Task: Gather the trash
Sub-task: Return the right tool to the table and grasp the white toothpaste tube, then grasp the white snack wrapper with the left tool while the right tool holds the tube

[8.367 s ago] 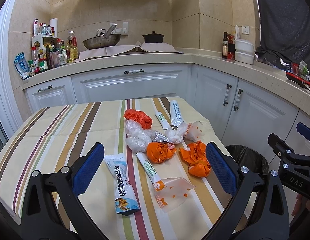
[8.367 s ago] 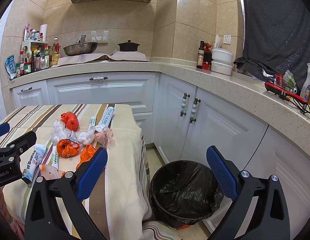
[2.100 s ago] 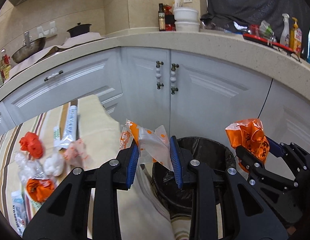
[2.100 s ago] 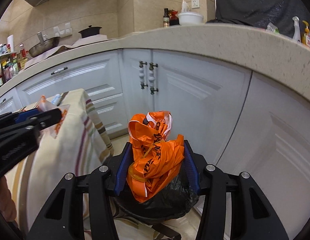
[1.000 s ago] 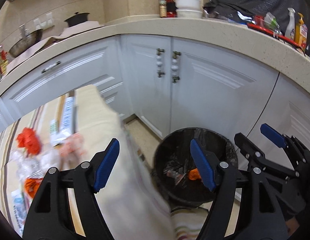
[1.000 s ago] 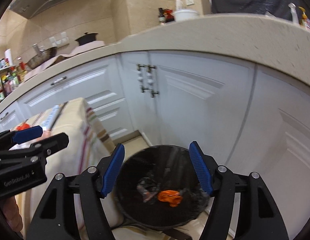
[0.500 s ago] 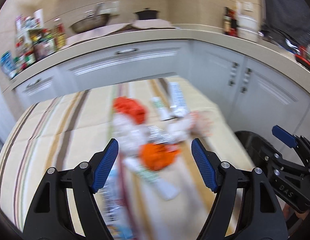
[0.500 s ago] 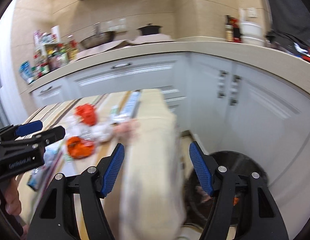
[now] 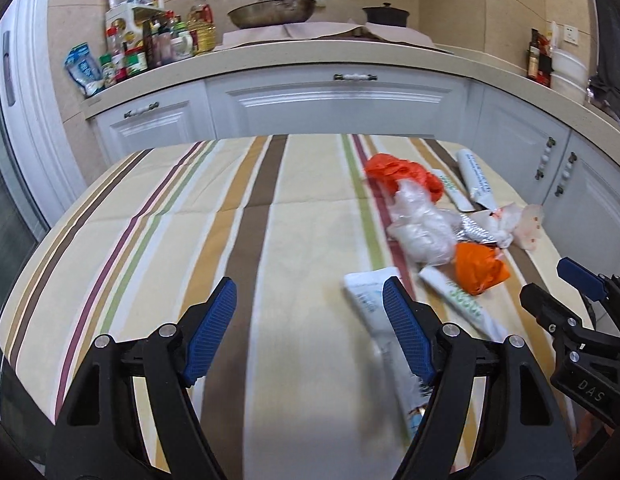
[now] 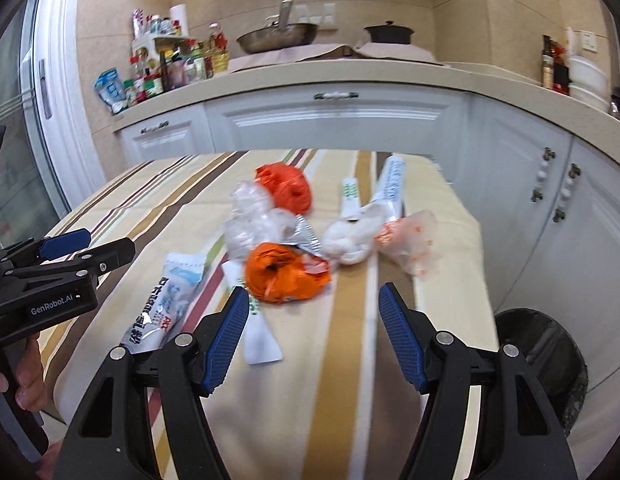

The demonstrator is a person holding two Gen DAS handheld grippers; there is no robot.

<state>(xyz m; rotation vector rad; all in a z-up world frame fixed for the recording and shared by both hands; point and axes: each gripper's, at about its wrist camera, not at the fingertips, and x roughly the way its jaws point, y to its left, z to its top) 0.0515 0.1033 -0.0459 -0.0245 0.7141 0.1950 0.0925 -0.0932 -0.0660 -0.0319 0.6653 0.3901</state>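
Two orange bags (image 10: 283, 274), one bin (image 10: 544, 354)

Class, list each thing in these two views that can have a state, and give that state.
left gripper: open, empty
right gripper: open, empty
orange bag: crumpled, on the table
clear bag: crumpled, on the table
trash bin: open, black liner
cabinet doors: closed
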